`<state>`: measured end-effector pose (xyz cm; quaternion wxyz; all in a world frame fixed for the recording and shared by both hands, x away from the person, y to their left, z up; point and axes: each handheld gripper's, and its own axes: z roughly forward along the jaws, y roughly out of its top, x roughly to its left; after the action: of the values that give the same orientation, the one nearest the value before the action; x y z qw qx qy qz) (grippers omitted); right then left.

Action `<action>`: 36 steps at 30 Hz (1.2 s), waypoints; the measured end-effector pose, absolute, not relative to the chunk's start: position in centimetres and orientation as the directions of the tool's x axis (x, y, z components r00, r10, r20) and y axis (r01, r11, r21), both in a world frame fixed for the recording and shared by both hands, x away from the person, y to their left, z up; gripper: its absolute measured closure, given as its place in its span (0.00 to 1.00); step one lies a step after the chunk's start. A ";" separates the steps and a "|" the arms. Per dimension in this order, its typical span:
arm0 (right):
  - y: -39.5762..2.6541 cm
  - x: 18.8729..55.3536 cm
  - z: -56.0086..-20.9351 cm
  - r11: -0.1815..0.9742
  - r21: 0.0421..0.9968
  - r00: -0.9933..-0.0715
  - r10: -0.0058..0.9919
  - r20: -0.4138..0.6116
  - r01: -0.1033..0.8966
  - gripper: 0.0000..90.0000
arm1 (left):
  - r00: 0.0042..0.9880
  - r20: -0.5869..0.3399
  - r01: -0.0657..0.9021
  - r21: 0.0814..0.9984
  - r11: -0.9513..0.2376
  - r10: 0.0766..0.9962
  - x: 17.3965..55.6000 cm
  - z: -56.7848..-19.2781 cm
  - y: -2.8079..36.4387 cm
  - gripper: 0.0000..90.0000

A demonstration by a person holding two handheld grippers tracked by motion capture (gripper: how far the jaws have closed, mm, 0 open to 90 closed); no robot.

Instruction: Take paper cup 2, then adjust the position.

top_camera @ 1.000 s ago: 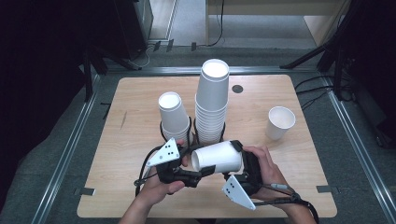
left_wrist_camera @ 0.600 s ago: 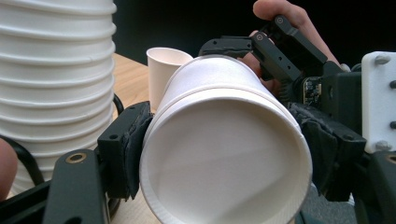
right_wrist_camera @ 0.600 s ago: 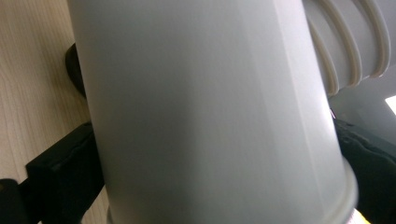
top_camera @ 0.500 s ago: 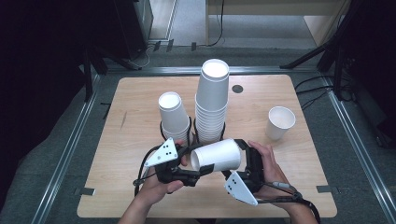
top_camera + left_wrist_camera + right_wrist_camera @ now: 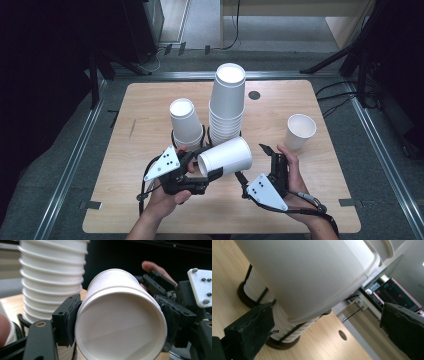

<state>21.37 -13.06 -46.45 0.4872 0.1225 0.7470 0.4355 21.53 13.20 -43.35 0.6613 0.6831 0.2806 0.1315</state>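
Observation:
A white paper cup lies on its side in the air above the table's front, mouth toward the left hand. My left gripper is shut on it near the rim, and in the left gripper view both pads press the cup. To the cup's right, my right gripper is open; its jaws have just been opening. In the right gripper view the cup sits between my right gripper's jaws, which stand wide apart and clear of its wall.
A tall stack of cups and a shorter stack stand in black ring holders just behind the grippers. A single upright cup stands at the right. The wooden table has a dark round hole near its far edge.
The right gripper's jaws have opened off the cup and drawn slightly to the right. The left gripper still holds the cup in the same place.

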 end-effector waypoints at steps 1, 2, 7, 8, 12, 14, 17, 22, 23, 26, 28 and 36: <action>-13.0 21.4 -46.3 0.558 0.801 -0.510 0.634 -0.581 -0.219 0.00 | 0.805 -0.192 0.202 0.978 0.045 0.561 21.5 -43.3 13.3 0.28; -12.9 21.5 -46.2 0.526 0.826 -0.521 0.657 -0.545 -0.200 0.00 | 0.801 -0.192 0.194 0.979 0.058 0.567 21.4 -43.2 13.4 0.28; -12.5 21.2 -45.4 0.367 0.925 -0.572 0.739 -0.355 -0.100 0.00 | 0.791 -0.192 0.161 0.981 0.105 0.581 21.2 -43.0 13.8 0.28; -12.4 21.2 -45.2 0.338 0.937 -0.581 0.748 -0.322 -0.084 0.00 | 0.791 -0.190 0.156 0.982 0.108 0.582 21.1 -43.0 13.7 0.28; -12.3 21.0 -44.7 0.217 0.976 -0.616 0.768 -0.177 -0.010 0.00 | 0.797 -0.191 0.147 0.981 0.124 0.573 21.0 -42.9 13.6 0.27; -12.3 21.0 -44.5 0.184 0.983 -0.623 0.771 -0.129 0.024 0.00 | 0.802 -0.183 0.139 0.983 0.121 0.568 20.9 -42.9 13.6 0.27; -12.4 20.8 -44.5 0.145 0.987 -0.628 0.775 -0.068 0.072 0.00 | 0.805 -0.187 0.139 0.982 0.127 0.562 20.8 -42.8 13.6 0.28; -13.1 20.2 -44.1 0.066 0.989 -0.647 0.761 0.038 0.135 0.00 | 0.812 -0.185 0.133 0.982 0.133 0.554 20.8 -42.9 13.5 0.27; -13.2 20.2 -44.1 0.055 0.987 -0.649 0.759 0.055 0.148 0.00 | 0.811 -0.186 0.131 0.982 0.138 0.554 20.8 -42.9 13.5 0.27; -13.7 20.0 -43.8 0.006 0.979 -0.650 0.749 0.131 0.204 0.00 | 0.813 -0.187 0.126 0.981 0.146 0.551 20.8 -43.0 13.3 0.27; -14.0 20.0 -43.7 -0.030 0.972 -0.647 0.741 0.179 0.234 0.00 | 0.814 -0.184 0.122 0.982 0.147 0.551 20.8 -43.0 13.0 0.27; -14.7 19.8 -43.5 -0.150 0.933 -0.625 0.706 0.333 0.328 0.00 | 0.814 -0.185 0.114 0.980 0.160 0.551 21.3 -43.4 11.8 0.27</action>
<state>19.79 -14.72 -43.54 0.1474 0.4070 0.6352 0.6396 21.27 11.82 -43.37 0.7143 0.6299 0.2641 0.1527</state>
